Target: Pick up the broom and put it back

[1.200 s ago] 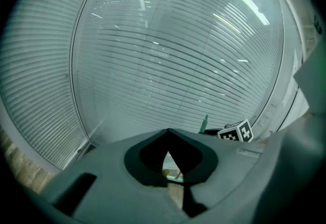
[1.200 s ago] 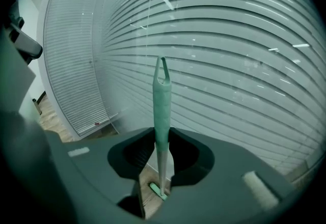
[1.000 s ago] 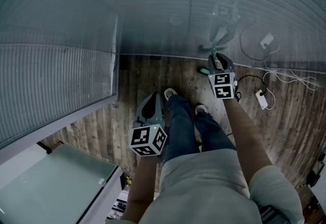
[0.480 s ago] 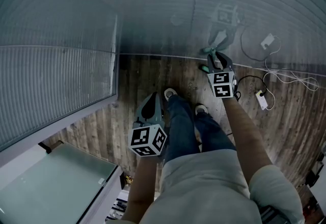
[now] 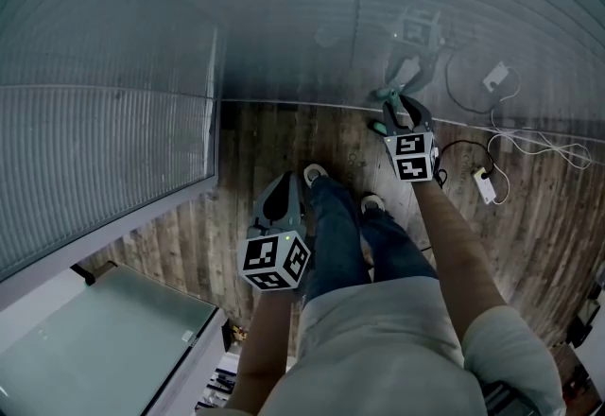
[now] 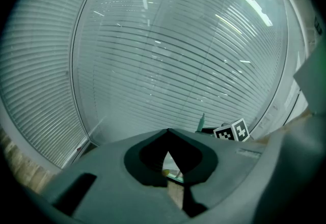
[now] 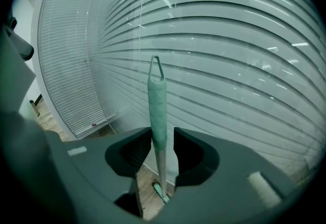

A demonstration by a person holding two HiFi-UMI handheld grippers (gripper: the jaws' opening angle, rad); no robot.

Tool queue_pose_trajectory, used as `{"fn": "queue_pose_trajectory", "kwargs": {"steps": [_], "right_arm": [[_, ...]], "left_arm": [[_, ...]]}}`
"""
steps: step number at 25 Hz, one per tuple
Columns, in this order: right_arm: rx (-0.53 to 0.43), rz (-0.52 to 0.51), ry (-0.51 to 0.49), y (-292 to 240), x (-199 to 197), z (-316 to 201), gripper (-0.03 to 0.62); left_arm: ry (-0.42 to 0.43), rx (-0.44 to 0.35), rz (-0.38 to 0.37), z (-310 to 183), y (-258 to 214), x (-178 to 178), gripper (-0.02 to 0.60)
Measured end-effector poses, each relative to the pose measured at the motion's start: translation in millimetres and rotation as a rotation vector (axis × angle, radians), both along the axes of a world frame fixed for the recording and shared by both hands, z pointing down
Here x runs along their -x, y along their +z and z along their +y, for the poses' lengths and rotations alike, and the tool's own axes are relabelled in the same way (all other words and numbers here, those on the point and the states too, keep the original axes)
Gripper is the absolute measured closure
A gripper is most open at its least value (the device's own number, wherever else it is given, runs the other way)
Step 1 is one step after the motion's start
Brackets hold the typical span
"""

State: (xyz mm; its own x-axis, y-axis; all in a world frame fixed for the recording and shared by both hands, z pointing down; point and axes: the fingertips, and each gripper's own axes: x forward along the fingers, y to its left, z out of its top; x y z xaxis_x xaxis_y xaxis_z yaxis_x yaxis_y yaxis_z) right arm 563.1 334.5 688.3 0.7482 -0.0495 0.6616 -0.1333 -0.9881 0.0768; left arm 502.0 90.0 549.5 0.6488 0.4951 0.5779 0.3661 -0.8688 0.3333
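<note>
Release is the step in hand: your right gripper [image 7: 163, 135] is opening its 2 jaws. The broom [image 7: 157, 101] stands upright between them, with a small gap on 1 side. Its head is down on the wooden floor [image 5: 284, 140], close to the glass wall [image 7: 229, 65]. Your left gripper [image 6: 168, 134] keeps its jaws pressed together on nothing. Next, in my judgement, you must draw the right gripper straight back and not brush the handle, or the broom may tip.

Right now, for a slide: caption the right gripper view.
Right gripper, jaws opening, around the upright broom handle before the slatted wall.
</note>
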Motion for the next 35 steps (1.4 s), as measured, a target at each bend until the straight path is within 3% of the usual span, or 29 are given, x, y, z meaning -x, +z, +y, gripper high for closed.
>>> {"fn": "queue_pose_trajectory", "kwargs": {"steps": [23,35], "right_arm": [[-0.014,0.040,-0.020,-23,20,-2,0.448],[-0.035,0.091,-0.012,-55,45,-1,0.460]], "left_arm": [[-0.032,0.012,0.036,2,-8,8,0.575],[-0.086,0.009,0.062,-6,-24,38,0.575]]}}
